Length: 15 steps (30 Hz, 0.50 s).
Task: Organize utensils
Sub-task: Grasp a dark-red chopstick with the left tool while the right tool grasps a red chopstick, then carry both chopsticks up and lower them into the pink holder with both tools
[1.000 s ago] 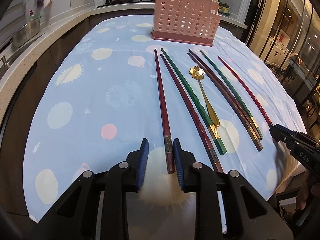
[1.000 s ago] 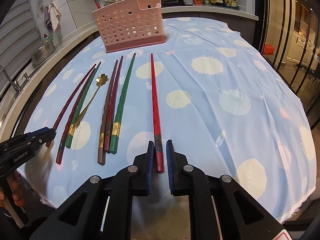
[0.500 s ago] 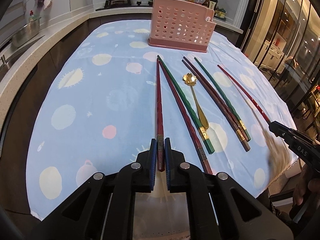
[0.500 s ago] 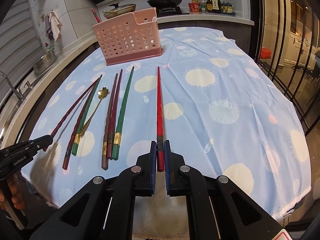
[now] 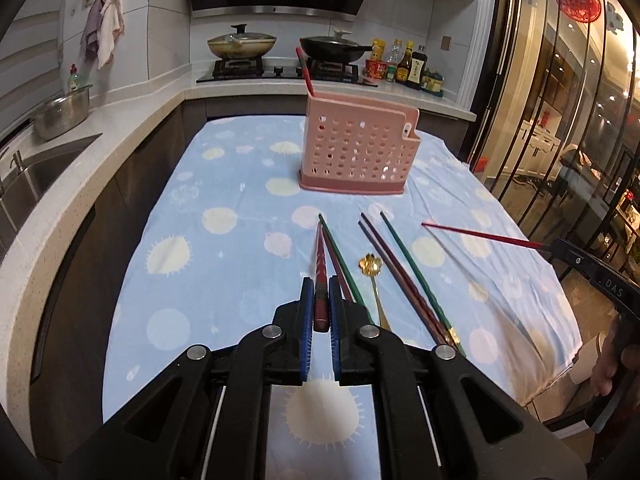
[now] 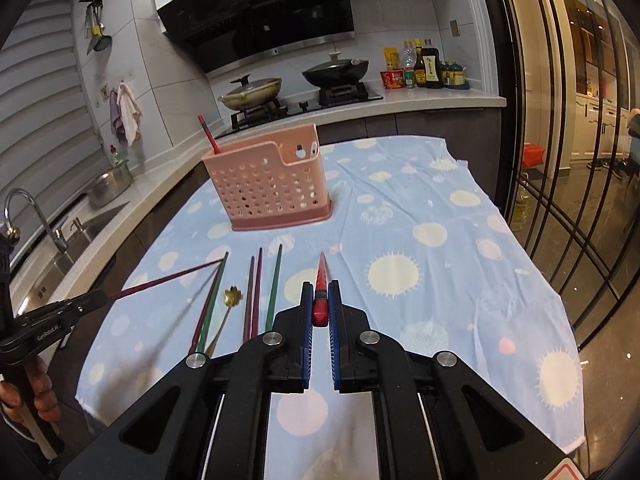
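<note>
My left gripper (image 5: 319, 300) is shut on a dark red chopstick (image 5: 319, 264) and holds it lifted above the cloth. My right gripper (image 6: 320, 300) is shut on a bright red chopstick (image 6: 321, 280), also lifted; it also shows in the left wrist view (image 5: 480, 234). The left gripper's chopstick shows in the right wrist view (image 6: 168, 278). Several dark red and green chopsticks (image 5: 408, 276) and a gold flower spoon (image 5: 370, 265) lie on the blue cloth. A pink perforated holder (image 5: 358, 148) stands upright further back, with one red chopstick (image 5: 304, 70) in it.
The table has a blue spotted cloth (image 5: 224, 248). A counter with a sink (image 5: 36, 168) and a steel bowl (image 5: 62, 112) runs along the left. A stove with pans (image 5: 280, 46) and bottles is behind. Glass doors (image 5: 560, 120) are on the right.
Both grippers have risen and pitched up, each lifting its chopstick off the cloth. The left gripper closed on its chopstick a second ago.
</note>
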Available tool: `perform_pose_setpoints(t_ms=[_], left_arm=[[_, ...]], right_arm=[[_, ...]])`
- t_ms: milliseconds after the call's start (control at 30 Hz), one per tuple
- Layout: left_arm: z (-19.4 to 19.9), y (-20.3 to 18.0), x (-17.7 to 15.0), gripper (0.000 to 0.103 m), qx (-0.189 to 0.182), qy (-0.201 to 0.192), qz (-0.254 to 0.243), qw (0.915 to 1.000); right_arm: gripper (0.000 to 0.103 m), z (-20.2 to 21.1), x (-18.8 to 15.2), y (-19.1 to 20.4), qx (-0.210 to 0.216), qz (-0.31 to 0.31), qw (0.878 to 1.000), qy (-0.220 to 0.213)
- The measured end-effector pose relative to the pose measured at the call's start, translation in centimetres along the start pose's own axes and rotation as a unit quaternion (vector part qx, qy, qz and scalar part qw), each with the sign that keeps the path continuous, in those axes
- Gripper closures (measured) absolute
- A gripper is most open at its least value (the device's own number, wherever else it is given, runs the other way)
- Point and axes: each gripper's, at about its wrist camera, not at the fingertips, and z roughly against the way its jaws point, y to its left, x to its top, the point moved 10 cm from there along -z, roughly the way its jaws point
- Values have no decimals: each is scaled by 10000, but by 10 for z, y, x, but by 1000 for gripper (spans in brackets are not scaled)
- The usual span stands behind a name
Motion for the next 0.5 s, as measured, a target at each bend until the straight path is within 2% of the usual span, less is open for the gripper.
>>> perform_pose_setpoints(t_ms=[267, 500], left_arm=[[11, -1, 63, 96, 112, -598, -156, 9980], [13, 0, 110, 96, 187, -935, -239, 9952]], right_arm=[[96, 10, 60, 0, 99, 35, 9985, -546], [96, 10, 97, 4, 183, 114, 9966, -791]])
